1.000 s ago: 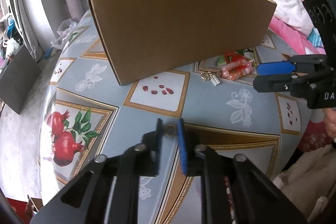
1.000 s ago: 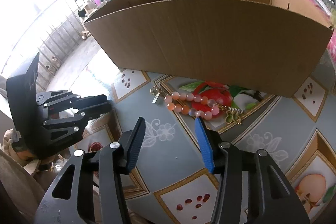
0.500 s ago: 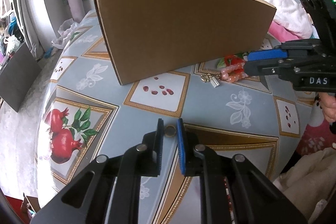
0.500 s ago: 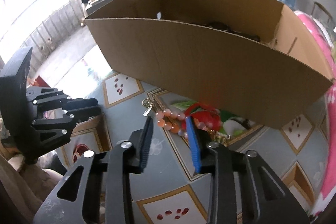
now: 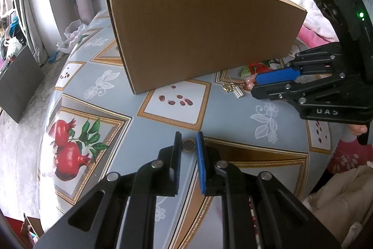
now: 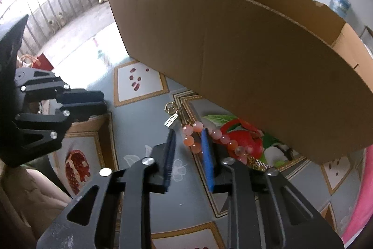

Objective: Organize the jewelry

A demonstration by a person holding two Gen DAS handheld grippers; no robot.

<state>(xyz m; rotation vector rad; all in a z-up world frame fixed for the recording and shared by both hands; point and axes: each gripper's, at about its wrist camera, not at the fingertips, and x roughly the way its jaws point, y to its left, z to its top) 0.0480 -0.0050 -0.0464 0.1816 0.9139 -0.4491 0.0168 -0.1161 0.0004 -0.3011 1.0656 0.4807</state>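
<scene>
Tabletop under glossy oilcloth point(image 6: 149, 130), blue-grey, printed with pomegranates and gold-bordered panels. Item: bead bracelet point(image 6: 211, 140), round translucent pink and orange beads with gilt metal charms, lying just before the cardboard box point(image 6: 233, 48). Right gripper point(image 6: 186, 151) has come in over it; its jaws have just been closing and now stand narrow, one end loop of beads between the ribbed blue pads, contact unclear, so pickup looks about to begin. Left gripper point(image 5: 188, 146), jaws narrow around a small gold ring point(image 5: 188, 145), unmoved. Box: plain corrugated brown, open-topped, matte.
</scene>
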